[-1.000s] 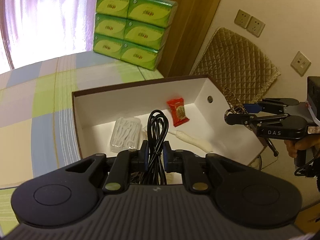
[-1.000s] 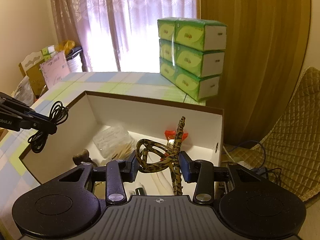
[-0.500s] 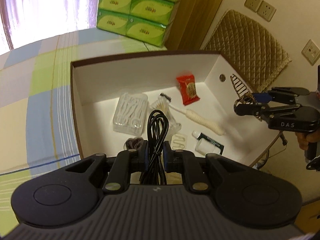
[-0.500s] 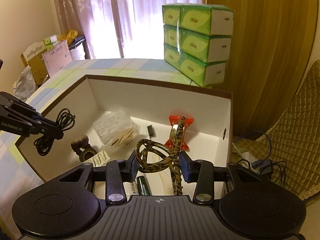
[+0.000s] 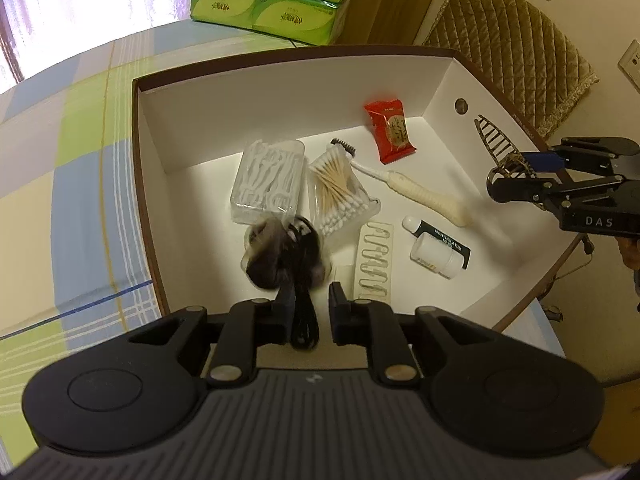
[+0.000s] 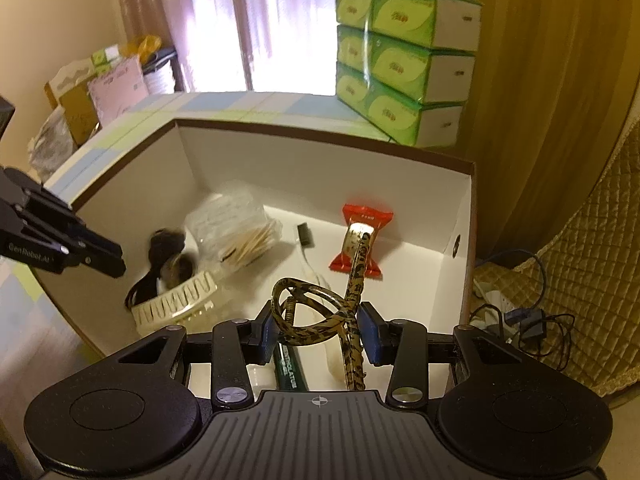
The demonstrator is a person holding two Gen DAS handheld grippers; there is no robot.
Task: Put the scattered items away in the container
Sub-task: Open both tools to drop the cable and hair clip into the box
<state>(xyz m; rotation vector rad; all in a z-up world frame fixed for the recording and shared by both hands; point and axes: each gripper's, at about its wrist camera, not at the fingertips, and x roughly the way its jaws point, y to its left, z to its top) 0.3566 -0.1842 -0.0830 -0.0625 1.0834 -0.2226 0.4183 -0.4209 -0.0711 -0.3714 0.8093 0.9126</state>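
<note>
One white open-topped cardboard box with a brown rim [image 5: 138,128], on a pastel checked tablecloth [image 5: 72,184]. Inside, one of each: clear case of white floss picks [image 5: 267,181], clear pack of wooden cotton swabs [image 5: 340,194], red snack packet [image 5: 390,130], white-handled brush [image 5: 420,196], green-and-white lip balm tube [image 5: 440,240], small white bottle [image 5: 436,258], cream strip of clips [image 5: 373,264].

One black coiled cable [image 5: 298,264], blurred, draped over a dark brown lump in the near left corner of the box, its tail lying between the parted fingers of the left gripper [image 5: 308,312] — released, where half a second ago clamped upright.

One tortoiseshell hair claw clip [image 6: 320,316], pinched in the right gripper [image 6: 318,334] above the box's near right side, lower over the opening than a second ago.

Six green tissue boxes [image 6: 404,64], stacked three high in two columns beyond the box. One quilted tan cushion [image 5: 508,40] against the wall to the right.
</note>
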